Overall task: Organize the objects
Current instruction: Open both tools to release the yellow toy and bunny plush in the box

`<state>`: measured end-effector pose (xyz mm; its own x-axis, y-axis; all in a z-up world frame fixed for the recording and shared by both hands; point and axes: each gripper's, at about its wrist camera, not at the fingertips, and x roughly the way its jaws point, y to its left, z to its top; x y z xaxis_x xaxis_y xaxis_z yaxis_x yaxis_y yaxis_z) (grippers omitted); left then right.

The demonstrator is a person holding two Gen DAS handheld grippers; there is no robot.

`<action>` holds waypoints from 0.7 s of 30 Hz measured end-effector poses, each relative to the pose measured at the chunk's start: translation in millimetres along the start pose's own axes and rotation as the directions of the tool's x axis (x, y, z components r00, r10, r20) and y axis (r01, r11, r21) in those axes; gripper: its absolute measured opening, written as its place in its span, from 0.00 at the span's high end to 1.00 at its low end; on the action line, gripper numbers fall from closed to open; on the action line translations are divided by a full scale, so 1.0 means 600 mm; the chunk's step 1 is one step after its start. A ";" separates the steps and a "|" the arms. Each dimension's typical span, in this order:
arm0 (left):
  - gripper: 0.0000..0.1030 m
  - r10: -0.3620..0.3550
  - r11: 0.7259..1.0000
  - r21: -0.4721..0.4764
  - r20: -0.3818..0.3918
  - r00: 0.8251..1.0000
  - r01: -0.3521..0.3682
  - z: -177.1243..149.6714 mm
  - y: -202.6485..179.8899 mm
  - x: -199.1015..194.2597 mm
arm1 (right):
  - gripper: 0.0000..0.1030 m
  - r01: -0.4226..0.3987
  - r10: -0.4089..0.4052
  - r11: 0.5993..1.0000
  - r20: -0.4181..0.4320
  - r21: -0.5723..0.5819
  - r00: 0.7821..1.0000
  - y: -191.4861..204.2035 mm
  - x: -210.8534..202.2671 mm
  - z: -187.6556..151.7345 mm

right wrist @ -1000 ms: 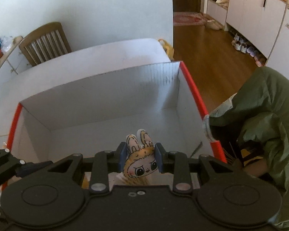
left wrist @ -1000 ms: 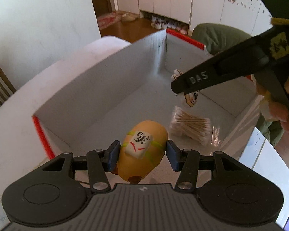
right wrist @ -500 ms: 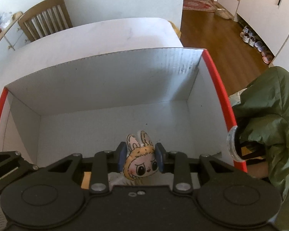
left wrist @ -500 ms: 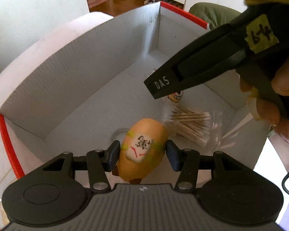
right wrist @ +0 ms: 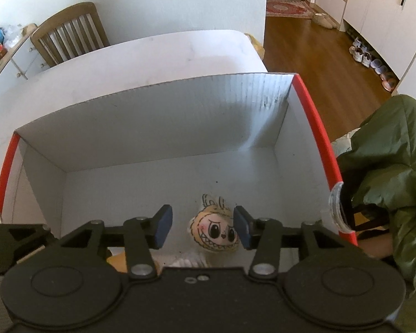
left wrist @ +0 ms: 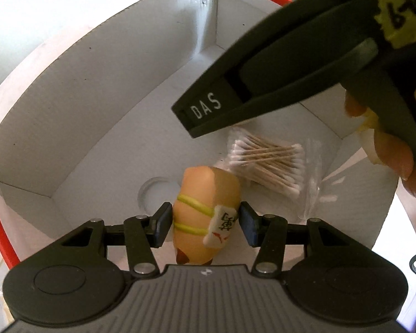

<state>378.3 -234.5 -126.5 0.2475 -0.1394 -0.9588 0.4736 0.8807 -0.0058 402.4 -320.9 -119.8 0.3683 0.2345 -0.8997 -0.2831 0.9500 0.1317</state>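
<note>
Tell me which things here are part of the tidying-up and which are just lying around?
Part of the tidying:
- white box with red edges
- orange toy, gripped by the left tongs
- bunny-eared doll, lying between the right tongs, which are opening
- bag of cotton swabs on the box floor

Just lying around:
- wooden chair
- shoes by the cupboards
- rug
- green jacket

Orange capsule toy [left wrist: 205, 211] upright, bunny plush [right wrist: 215, 229], cotton swabs [left wrist: 266, 161], inside box [left wrist: 124, 83]
</note>
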 end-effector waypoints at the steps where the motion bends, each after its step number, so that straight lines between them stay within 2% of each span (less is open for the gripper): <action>1: 0.49 -0.001 1.000 -0.001 0.004 1.000 0.001 -0.001 0.000 -0.002 | 0.51 -0.001 0.001 1.000 0.003 0.002 1.000 0.000 -0.003 -0.001; 5: 0.37 -0.006 1.000 -0.030 0.037 0.999 0.007 -0.006 0.006 -0.014 | 0.49 -0.011 0.011 1.000 0.019 0.003 1.000 0.002 -0.018 -0.007; 11: 0.37 0.010 0.995 -0.096 0.099 0.995 -0.001 -0.024 0.019 -0.048 | 0.47 -0.035 0.036 0.999 0.053 -0.011 0.998 0.012 -0.054 -0.016; 21: 0.37 0.022 0.991 -0.136 0.227 0.974 0.009 -0.058 0.026 -0.120 | 0.47 -0.052 0.056 0.998 0.114 -0.044 0.992 0.034 -0.109 -0.032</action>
<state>338.4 -194.9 -67.5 0.4433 -0.2186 -0.8693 0.3567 0.9327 -0.0526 355.4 -320.6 -66.3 0.4503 0.3095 -0.8375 -0.3408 0.9266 0.1593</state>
